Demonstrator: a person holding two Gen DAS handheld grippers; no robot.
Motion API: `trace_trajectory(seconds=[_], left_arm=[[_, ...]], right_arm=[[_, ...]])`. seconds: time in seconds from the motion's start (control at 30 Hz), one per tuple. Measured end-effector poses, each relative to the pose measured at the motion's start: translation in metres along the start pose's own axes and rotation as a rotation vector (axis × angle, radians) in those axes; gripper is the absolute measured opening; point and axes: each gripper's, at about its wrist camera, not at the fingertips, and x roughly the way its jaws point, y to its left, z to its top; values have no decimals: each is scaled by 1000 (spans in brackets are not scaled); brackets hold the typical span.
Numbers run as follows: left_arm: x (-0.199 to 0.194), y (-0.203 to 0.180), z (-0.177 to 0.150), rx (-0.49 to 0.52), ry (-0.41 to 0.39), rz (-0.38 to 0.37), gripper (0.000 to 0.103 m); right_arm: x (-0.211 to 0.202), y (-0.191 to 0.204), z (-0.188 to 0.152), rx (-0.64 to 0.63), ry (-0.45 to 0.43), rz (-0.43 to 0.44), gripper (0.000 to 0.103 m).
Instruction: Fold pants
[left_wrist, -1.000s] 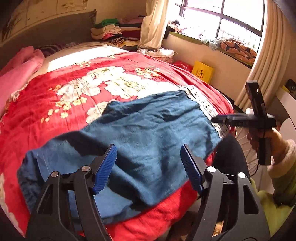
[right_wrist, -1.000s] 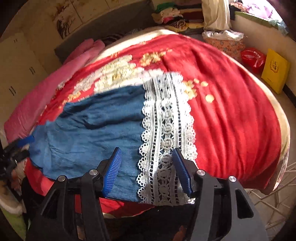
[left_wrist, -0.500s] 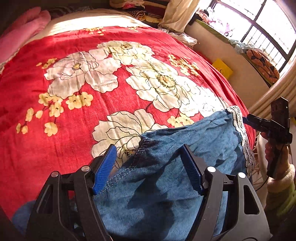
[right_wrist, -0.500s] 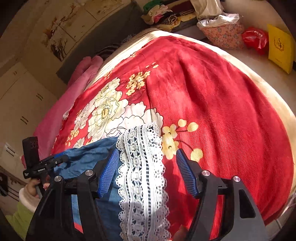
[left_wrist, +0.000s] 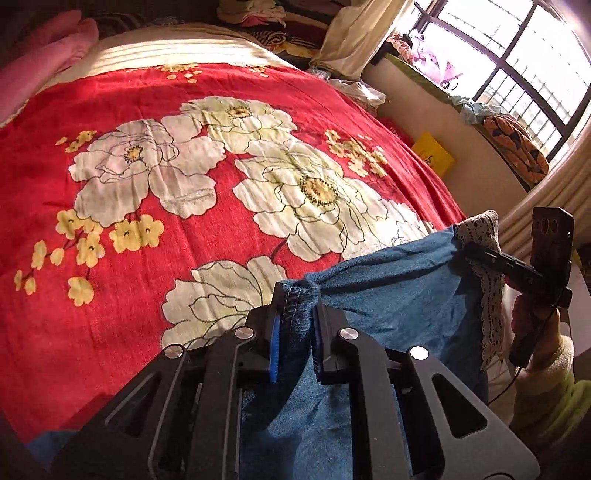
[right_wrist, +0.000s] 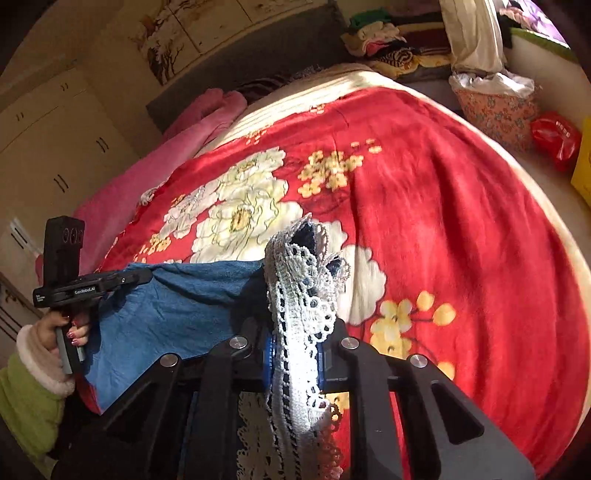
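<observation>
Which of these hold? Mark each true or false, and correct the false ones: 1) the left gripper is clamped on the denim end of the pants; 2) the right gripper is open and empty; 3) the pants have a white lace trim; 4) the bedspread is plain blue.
1) True: the left gripper is shut on the stitched denim edge of the pants.
2) False: the right gripper is shut on the pants at the lace trim; its jaws have just been closing.
3) True: white lace runs along one end.
4) False: the bedspread is red with white and yellow flowers.
</observation>
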Motion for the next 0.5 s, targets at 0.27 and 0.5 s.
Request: trace_trajectory(seconds=[0.27,0.5], left_arm=[[27,5,22,-14,-30,115,7],[39,16,10,-47,-25,158,24]], right_arm=[[71,-13,37,-63,137,-138,19],[65,-29,26,5,102,-149,54]])
